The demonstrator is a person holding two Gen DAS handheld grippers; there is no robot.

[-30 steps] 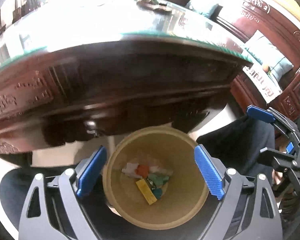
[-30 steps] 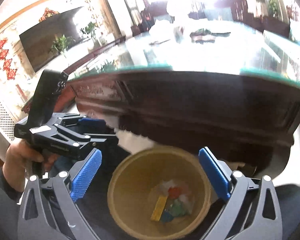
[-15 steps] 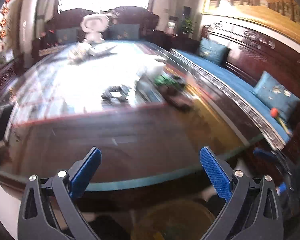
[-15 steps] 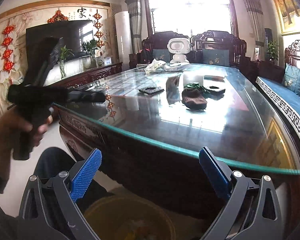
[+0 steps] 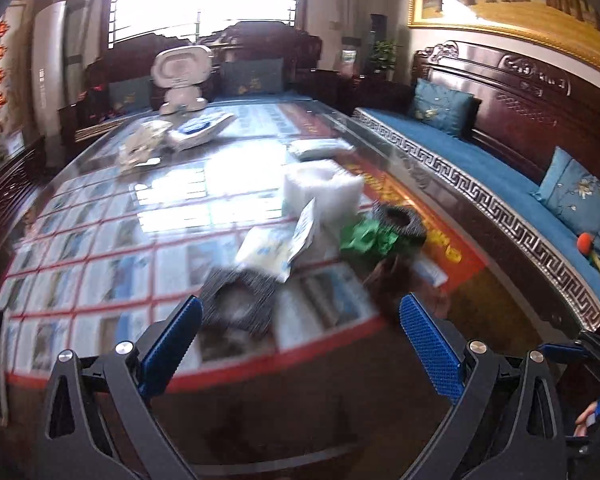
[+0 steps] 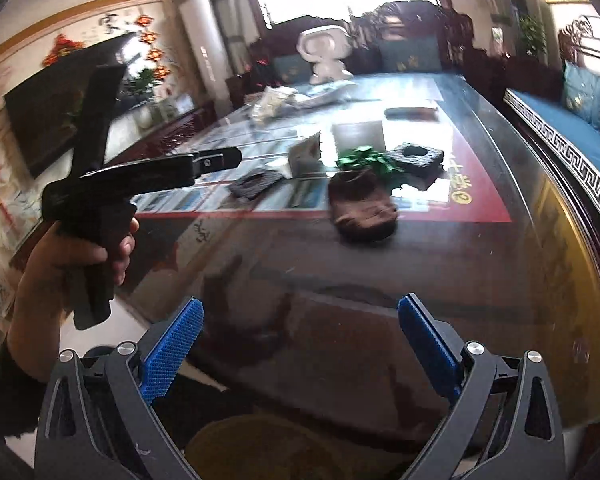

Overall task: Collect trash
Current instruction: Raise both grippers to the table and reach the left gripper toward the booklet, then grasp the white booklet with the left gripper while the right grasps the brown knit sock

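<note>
The left gripper (image 5: 300, 336) hangs over the near edge of the glass-topped table (image 5: 100, 264), its jaws spread wide with nothing between them. Just ahead of it, at about 11 o'clock from the jaws, lies a dark grey foam piece (image 5: 240, 300) with a hollow middle. Beyond that, toward 12 o'clock, sit a crumpled white-and-yellow wrapper (image 5: 268, 250), a white foam block (image 5: 320, 188), a green crinkled wrapper (image 5: 366, 238) and a black foam ring (image 5: 400, 222), all clustered close together. A brown blurred lump (image 5: 388, 284) lies at 1 o'clock, nearest the right blue pad.

The right gripper (image 6: 300, 334) is also held with jaws spread apart and empty, back from the table edge. In its view the same trash group lies well ahead at 12 o'clock: the brown lump (image 6: 362, 208) nearest, the green wrapper (image 6: 364, 160) and black foam ring (image 6: 416, 156) behind it, the grey foam piece (image 6: 256, 182) toward 11 o'clock. At 6 o'clock, below the jaws, the yellowish rim of a bin (image 6: 260, 440) shows. At 9 o'clock the person's left hand (image 6: 72, 256) grips the other tool's handle.
</note>
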